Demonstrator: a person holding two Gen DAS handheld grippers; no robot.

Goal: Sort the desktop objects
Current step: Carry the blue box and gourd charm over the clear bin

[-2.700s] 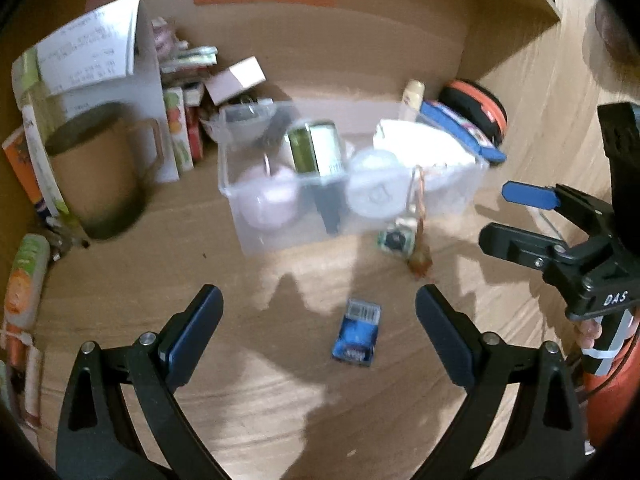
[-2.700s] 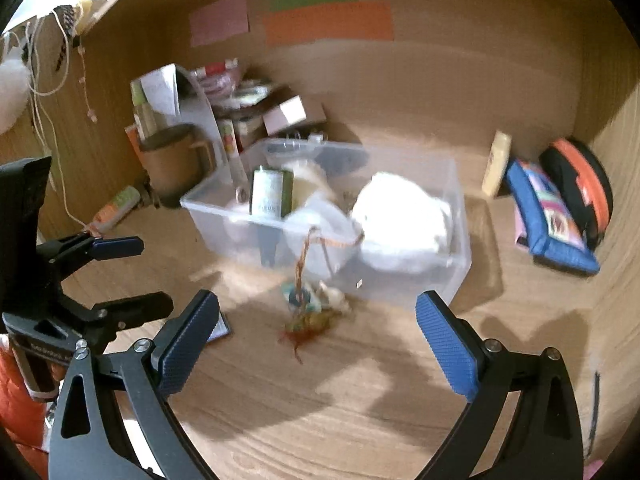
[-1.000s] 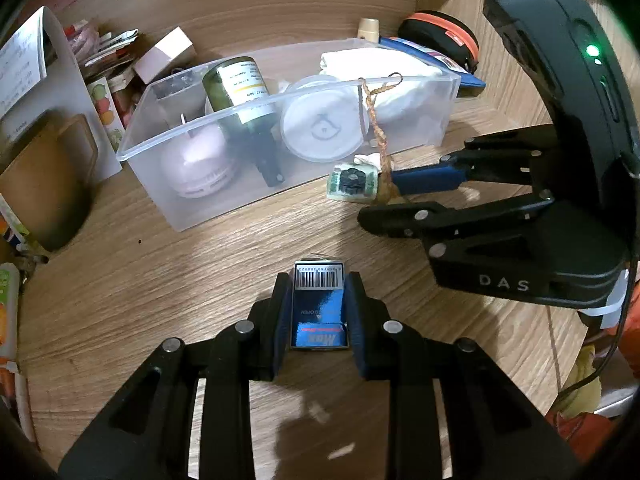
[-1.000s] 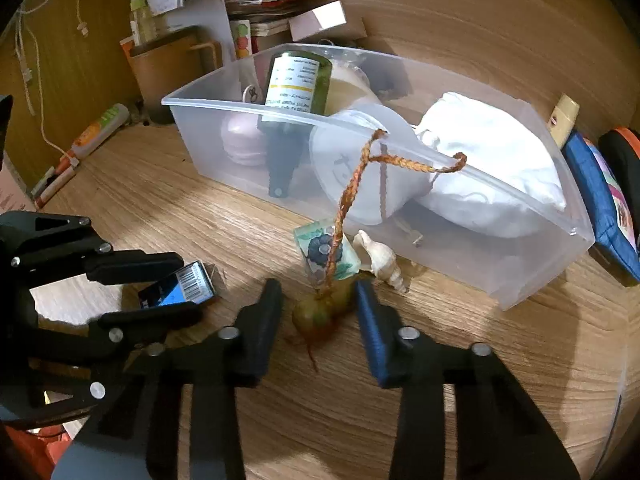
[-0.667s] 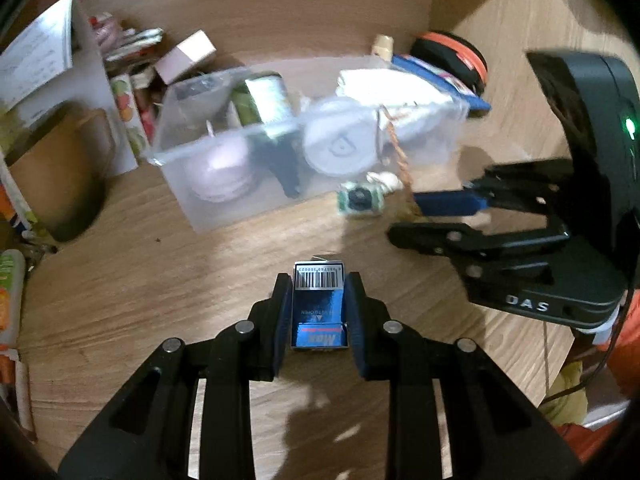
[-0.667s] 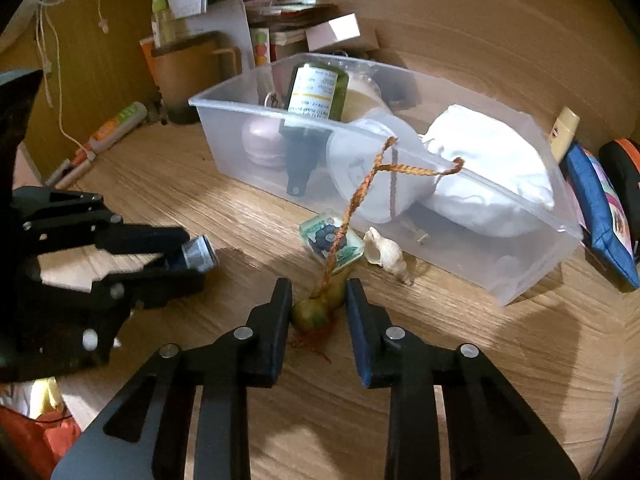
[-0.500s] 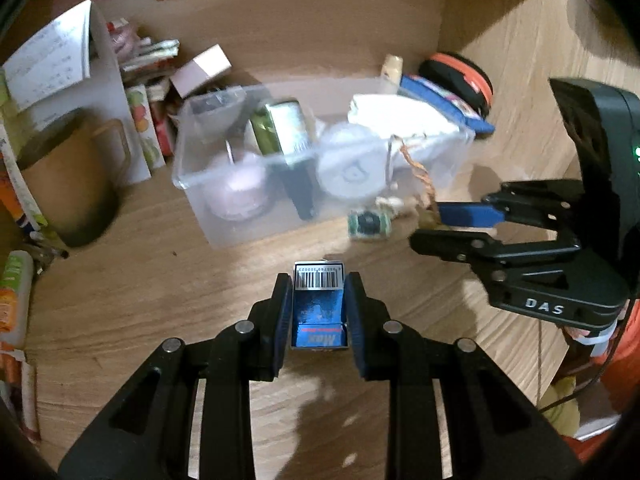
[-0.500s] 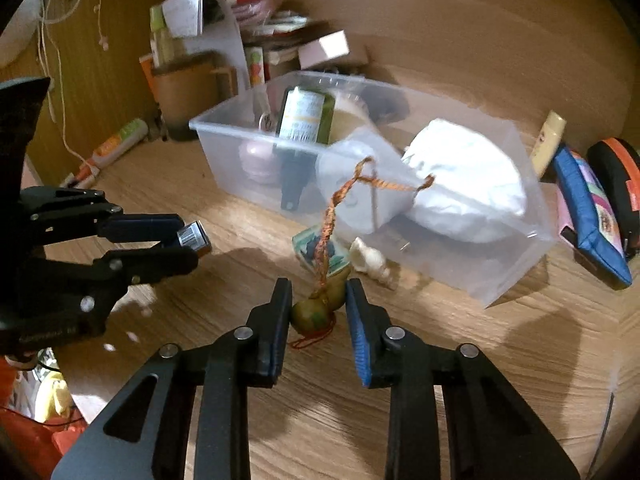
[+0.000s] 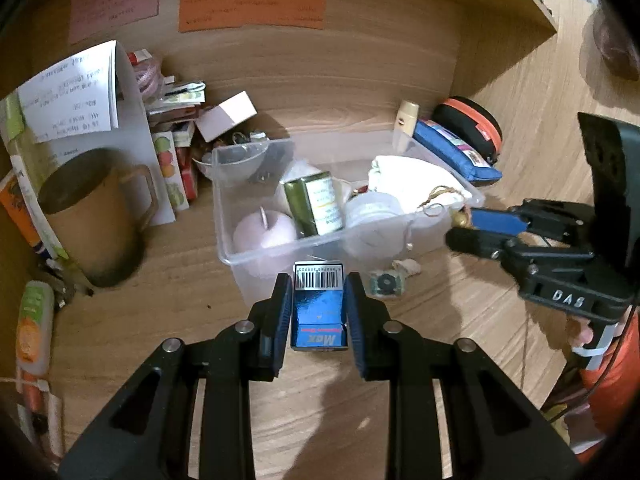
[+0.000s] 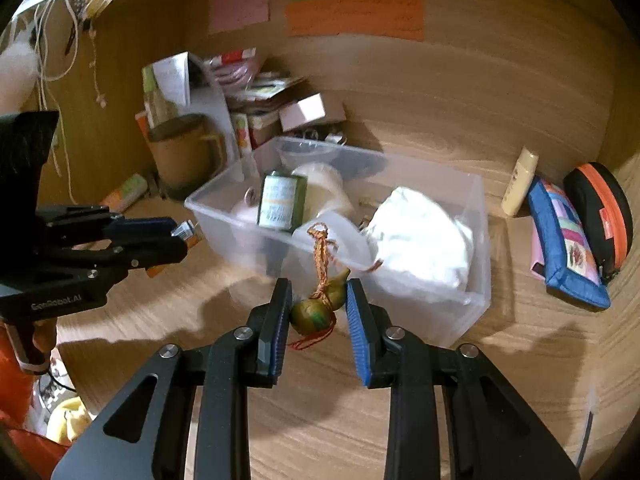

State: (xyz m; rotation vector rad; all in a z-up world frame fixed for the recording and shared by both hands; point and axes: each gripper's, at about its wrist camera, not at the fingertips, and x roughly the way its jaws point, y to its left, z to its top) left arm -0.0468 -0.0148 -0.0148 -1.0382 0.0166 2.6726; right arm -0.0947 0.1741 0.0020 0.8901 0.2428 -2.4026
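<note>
Two grippers show, each holding one thing. The left gripper (image 9: 319,304), at the lower middle of its own view, has its fingers clamped on one small blue box (image 9: 319,306) with a barcode on its far end, held off the desk (image 9: 160,320). The right gripper (image 10: 319,304), at the lower middle of the right wrist view, has its fingers clamped on one small green and gold gourd charm (image 10: 316,312); a braided orange cord (image 10: 320,256) rises from the charm toward the bin.

One clear plastic bin (image 9: 256,264) sits at the middle of the left view, just beyond the box. Inside it lie one pink candle (image 9: 262,230), one green bottle (image 9: 314,204) on its side, one round white lid (image 9: 370,210) and one white cloth bundle (image 9: 412,178).

On the desk in front of the bin, right of the box, lie one small green tag (image 9: 386,282) and one pale shell (image 9: 408,267), close together.

At the left stands one brown mug (image 9: 94,216). At the upper right, against the wall, lie one blue pouch (image 9: 456,152) and one black case with an orange zip (image 9: 470,124). Three paper notes (image 9: 252,10) are stuck on the back wall: pink, green and orange.
</note>
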